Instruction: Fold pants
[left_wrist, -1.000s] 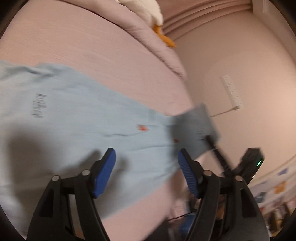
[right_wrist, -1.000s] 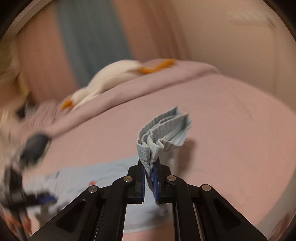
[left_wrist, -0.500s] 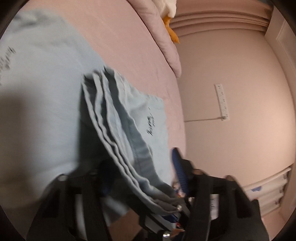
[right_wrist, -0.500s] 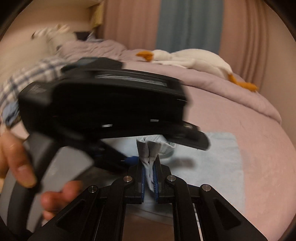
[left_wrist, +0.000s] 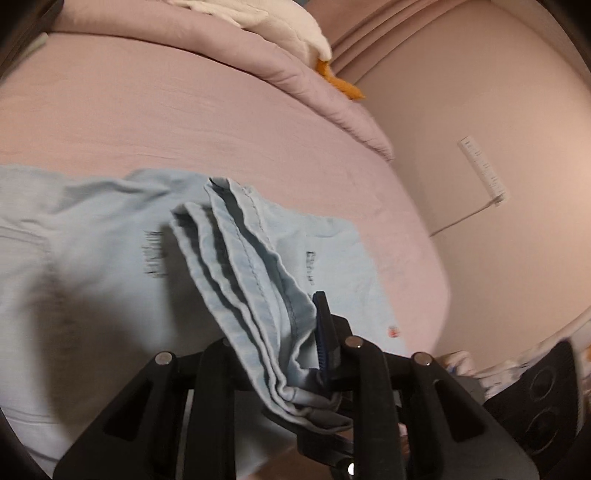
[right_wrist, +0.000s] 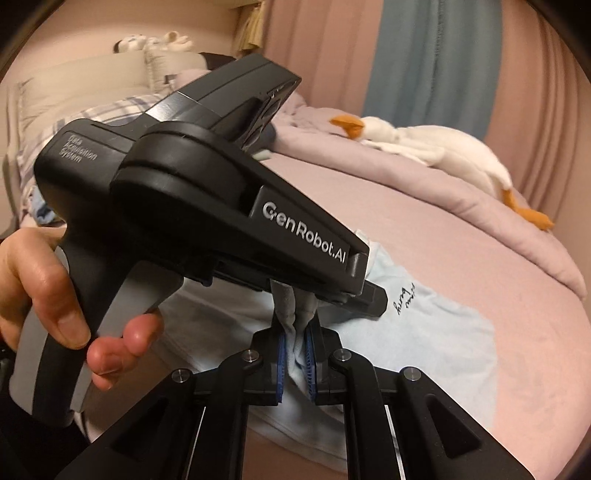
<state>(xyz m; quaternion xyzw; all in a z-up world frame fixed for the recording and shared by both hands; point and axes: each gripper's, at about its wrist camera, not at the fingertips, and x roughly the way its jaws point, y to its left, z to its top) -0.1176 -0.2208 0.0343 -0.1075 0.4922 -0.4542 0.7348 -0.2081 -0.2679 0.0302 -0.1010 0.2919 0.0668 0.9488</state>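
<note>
1 pair of light-blue cotton pants lies on the pink-sheeted bed, hem end lifted. 2 claws: left claw clenched on the bunched hems; right claw clamps the same bunch. 1 white plush goose on the mauve duvet.

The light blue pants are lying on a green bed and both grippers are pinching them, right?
Not quite: the bed is pink, not green, as the left wrist view shows. The rest holds: the left gripper and right gripper each have their jaws closed on the light blue pants.
</note>
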